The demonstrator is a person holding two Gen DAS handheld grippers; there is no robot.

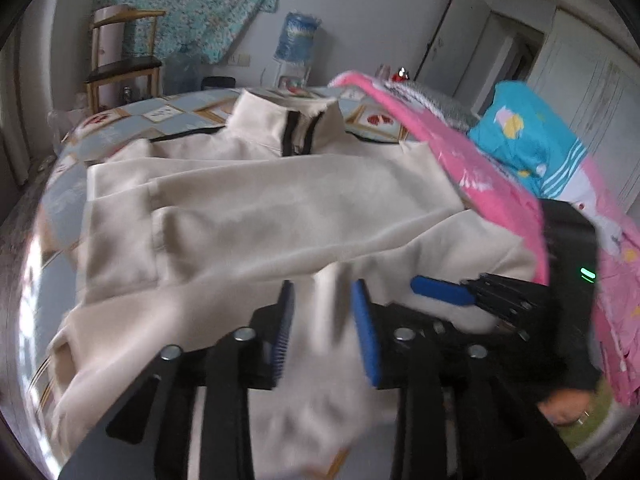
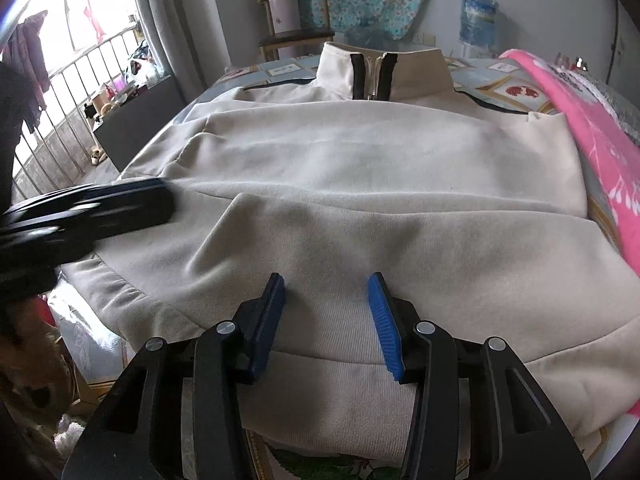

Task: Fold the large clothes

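Item: cream jacket (image 2: 360, 168), sleeves folded across | left gripper (image 1: 326, 320) spread, empty | right gripper (image 2: 326, 312) spread over near hem (image 2: 332, 376) | risk: shallow pinch drags folds askew.

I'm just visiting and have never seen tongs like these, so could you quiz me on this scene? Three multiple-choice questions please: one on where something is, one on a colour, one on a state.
1. Where does the pink cloth lie relative to the cream jacket, seen from the right wrist camera?
A. along its right edge
B. under its collar
C. on its left sleeve

2. What colour are the pads on the right tongs?
A. red
B. blue
C. yellow

3. How do the sleeves of the jacket lie?
A. hanging off the table
B. spread straight out sideways
C. folded across the front

Answers: 1 A, the pink cloth borders the jacket's right side. 2 B, both pads show blue. 3 C, the sleeves cross the body in layered bands below the zipped collar.
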